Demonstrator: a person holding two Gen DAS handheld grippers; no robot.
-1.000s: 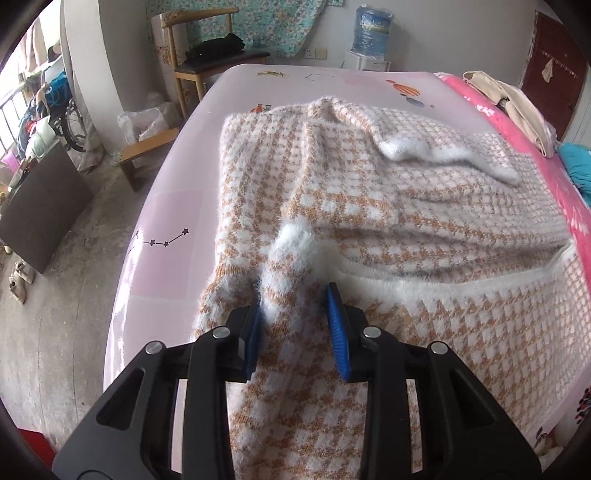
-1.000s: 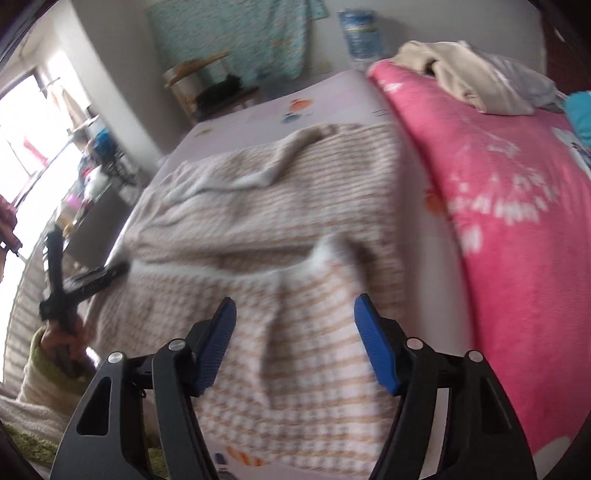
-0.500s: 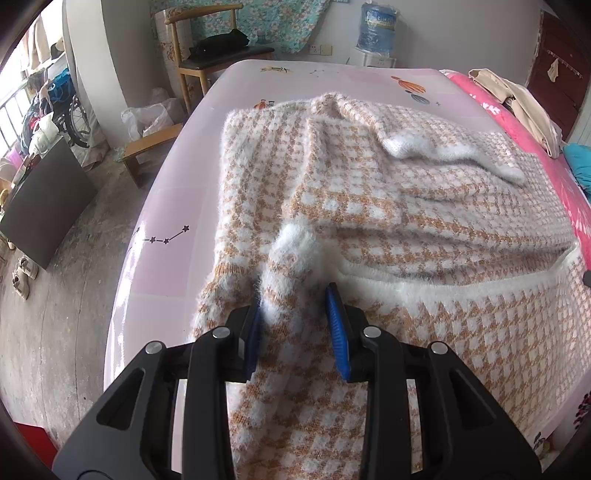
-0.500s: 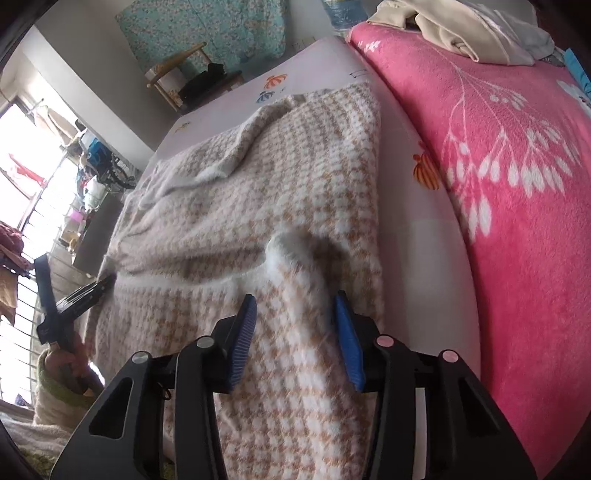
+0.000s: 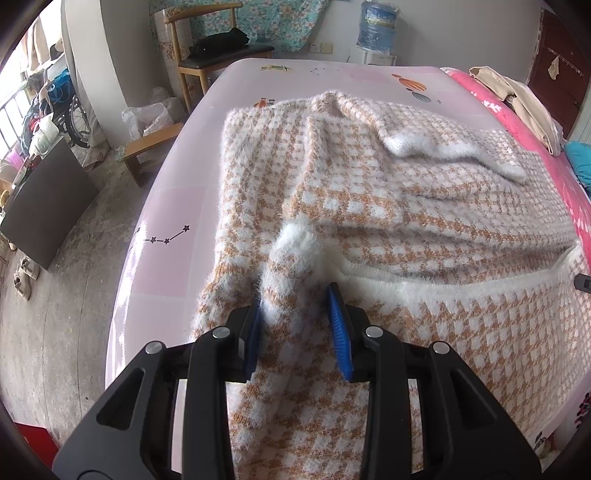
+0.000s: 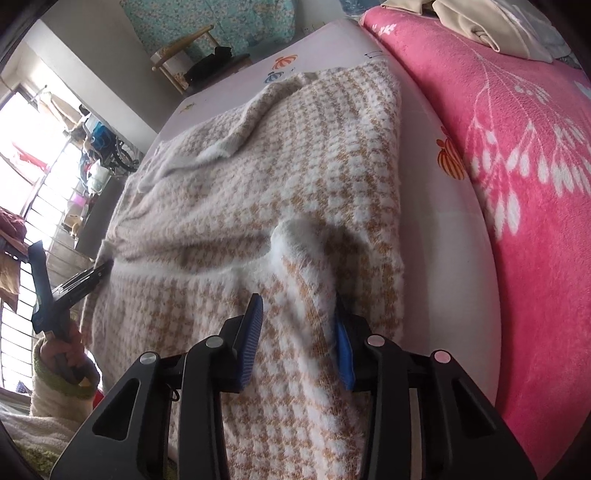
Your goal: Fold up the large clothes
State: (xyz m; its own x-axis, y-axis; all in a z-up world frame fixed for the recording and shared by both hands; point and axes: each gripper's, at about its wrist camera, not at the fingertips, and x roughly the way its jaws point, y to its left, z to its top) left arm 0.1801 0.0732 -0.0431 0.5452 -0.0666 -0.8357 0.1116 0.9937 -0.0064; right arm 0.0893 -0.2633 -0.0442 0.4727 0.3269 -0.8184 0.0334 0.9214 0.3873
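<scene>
A fluffy orange-and-white houndstooth sweater [image 5: 388, 206] lies spread on the pale pink bed sheet [image 5: 177, 206]; it also shows in the right wrist view [image 6: 258, 192]. My left gripper [image 5: 295, 314] is shut on a bunched white hem corner at the sweater's left side. My right gripper [image 6: 299, 325] is shut on the hem corner at the sweater's right side. The near part of the sweater is folded over, its white hem running between the two grippers. The left gripper with the hand holding it shows in the right wrist view [image 6: 59, 295].
A pink flowered blanket [image 6: 517, 184] covers the bed's right side, with beige clothes [image 5: 517, 99] piled on it. A wooden chair [image 5: 210, 55], a low stool [image 5: 147, 147] and a water jug [image 5: 376, 26] stand beyond the bed. Bare floor lies left of the bed.
The right gripper has closed from wide open onto the sweater's hem corner and moved forward. The left gripper kept its hold and shifted slightly forward.
</scene>
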